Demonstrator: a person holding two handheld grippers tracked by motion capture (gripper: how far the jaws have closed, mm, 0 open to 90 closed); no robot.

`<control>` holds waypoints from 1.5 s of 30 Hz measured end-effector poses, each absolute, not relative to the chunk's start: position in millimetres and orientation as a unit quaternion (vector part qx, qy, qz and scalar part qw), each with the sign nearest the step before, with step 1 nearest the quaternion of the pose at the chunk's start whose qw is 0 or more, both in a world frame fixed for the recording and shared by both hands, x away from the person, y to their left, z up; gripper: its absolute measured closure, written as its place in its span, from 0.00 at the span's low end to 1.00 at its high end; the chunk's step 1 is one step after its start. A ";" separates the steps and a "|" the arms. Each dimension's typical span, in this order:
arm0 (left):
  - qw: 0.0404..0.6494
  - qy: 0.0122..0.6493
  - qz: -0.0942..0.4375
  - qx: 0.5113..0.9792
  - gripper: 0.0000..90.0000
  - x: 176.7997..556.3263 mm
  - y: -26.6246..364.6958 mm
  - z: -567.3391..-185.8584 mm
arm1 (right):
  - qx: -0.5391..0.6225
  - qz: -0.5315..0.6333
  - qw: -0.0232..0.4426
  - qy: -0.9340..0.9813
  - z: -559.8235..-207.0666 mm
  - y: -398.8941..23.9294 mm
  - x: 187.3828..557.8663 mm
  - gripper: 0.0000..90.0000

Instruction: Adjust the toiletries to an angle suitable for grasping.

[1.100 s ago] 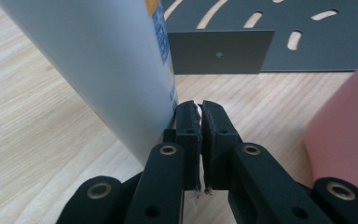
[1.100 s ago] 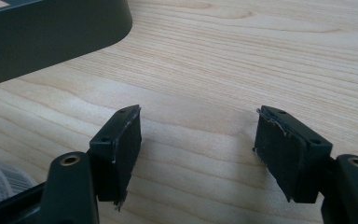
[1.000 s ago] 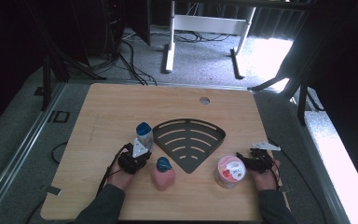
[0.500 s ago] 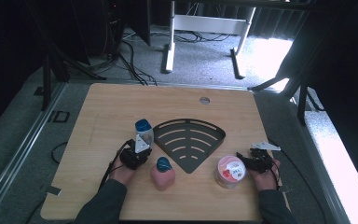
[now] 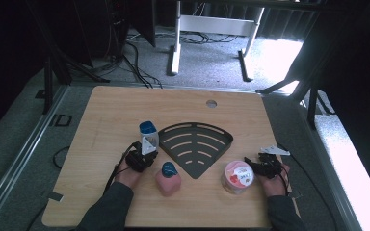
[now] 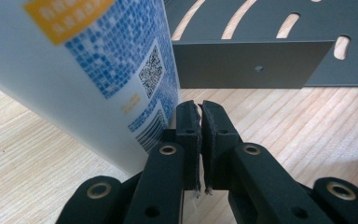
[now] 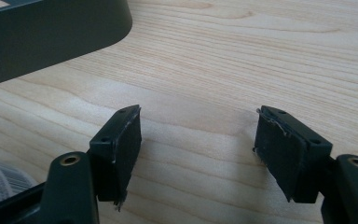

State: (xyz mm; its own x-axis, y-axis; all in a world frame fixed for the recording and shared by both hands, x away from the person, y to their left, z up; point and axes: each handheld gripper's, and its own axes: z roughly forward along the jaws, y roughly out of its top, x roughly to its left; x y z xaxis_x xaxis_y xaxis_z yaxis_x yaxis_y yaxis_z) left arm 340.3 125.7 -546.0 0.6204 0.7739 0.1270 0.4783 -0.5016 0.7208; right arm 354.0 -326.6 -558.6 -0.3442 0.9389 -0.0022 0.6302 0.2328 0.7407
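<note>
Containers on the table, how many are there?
3: a blue-capped bottle by the left tongs, a pink bottle before the dark rack, a pink cup by the right tongs.

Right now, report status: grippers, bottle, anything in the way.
Left gripper shut, empty, beside the white bottle. Right gripper open, empty, beside the pink cup. Dark rack just beyond the bottle.

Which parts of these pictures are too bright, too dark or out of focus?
High view: floor patch behind the table glares white, surroundings nearly black. Left gripper view: white bottle very near, print soft. Right gripper view: even light; far wood blurs slightly.
</note>
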 end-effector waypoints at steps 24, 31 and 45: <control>0.323 0.386 0.223 0.835 0.94 357.4 130.6 -547.2 | 0.523 0.331 0.233 0.750 -558.6 -326.5 354.0 0.35; 0.348 0.381 0.204 0.832 0.91 346.8 130.8 -539.2 | 0.523 0.331 0.233 0.750 -558.6 -326.6 354.0 0.35; 0.383 0.358 0.167 0.835 0.87 313.4 135.4 -507.4 | 0.523 0.331 0.233 0.750 -558.6 -326.7 354.0 0.35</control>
State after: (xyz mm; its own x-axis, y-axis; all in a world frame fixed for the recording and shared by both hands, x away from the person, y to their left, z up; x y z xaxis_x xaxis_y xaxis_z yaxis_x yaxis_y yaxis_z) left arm 313.4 135.4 -507.4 0.6880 0.7257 0.0053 0.4699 -0.4509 0.7589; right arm 354.0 -326.7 -558.6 -0.3452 0.9385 -0.0035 0.6298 0.2345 0.7405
